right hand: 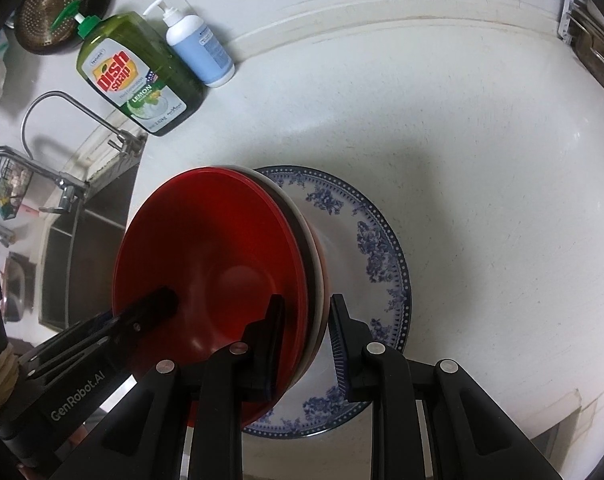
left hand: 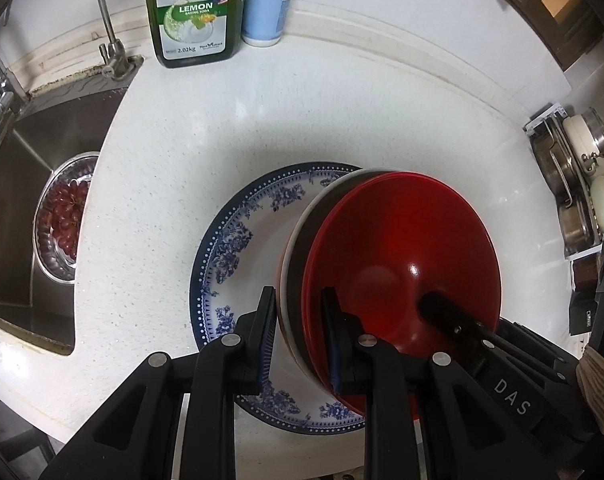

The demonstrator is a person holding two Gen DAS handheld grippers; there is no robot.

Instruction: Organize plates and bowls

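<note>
A stack of nested bowls, red inside with a white and dark rim [left hand: 401,248] [right hand: 206,248], sits on a blue-and-white patterned plate [left hand: 230,248] [right hand: 377,248] on the white counter. My left gripper [left hand: 302,320] is shut on the stack's left rim, one finger inside and one outside. My right gripper [right hand: 305,328] straddles the stack's right rim in the same way; a small gap shows at its outer pad. Each gripper's inner finger also shows in the other view, inside the red bowl.
A steel sink [left hand: 18,216] with a metal bowl of red grapes [left hand: 62,216] lies to the left, with taps [right hand: 62,188]. A green dish soap bottle [left hand: 194,12] [right hand: 138,88] and a white pump bottle [right hand: 198,48] stand at the back. A pot rack [left hand: 573,184] is at right.
</note>
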